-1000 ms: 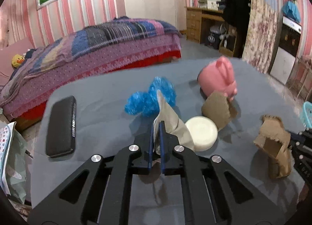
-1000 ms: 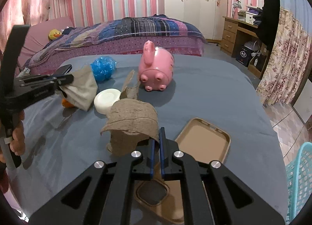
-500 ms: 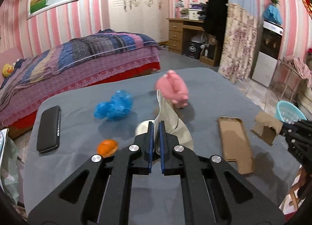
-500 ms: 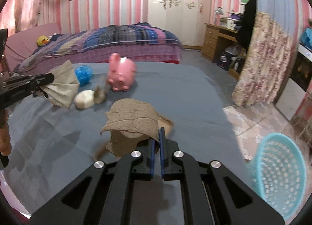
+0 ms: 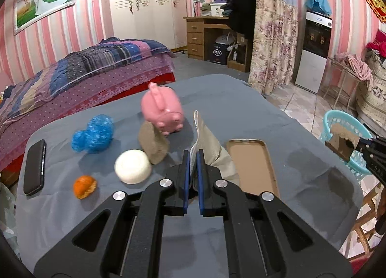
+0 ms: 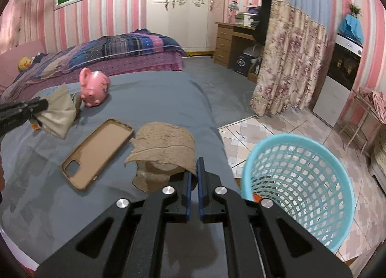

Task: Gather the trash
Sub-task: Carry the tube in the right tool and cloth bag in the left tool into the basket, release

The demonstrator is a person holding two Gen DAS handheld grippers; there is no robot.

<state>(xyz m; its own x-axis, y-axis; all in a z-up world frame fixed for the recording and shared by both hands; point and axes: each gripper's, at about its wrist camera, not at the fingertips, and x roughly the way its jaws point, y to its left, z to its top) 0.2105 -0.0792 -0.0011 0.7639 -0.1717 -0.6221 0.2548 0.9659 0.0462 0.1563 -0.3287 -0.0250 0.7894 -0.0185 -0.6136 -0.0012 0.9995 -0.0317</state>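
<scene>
The left tool (image 5: pixel 192 157) is clenched on a crumpled grey paper (image 5: pixel 210 143) that stands up from its tips above the grey desk (image 5: pixel 241 99); ahead and to its left lie a brown scrap (image 5: pixel 153 144), a white puck (image 5: pixel 132 169), a blue wad (image 5: pixel 94 137) and a pink piggy bank (image 5: pixel 164 110), with a phone case (image 5: pixel 251 167) just to its right. The right tool (image 6: pixel 194 172) grips a torn brown cardboard piece (image 6: pixel 161 152) over the desk's edge, with the turquoise basket (image 6: pixel 301 181) on the floor just to its right.
</scene>
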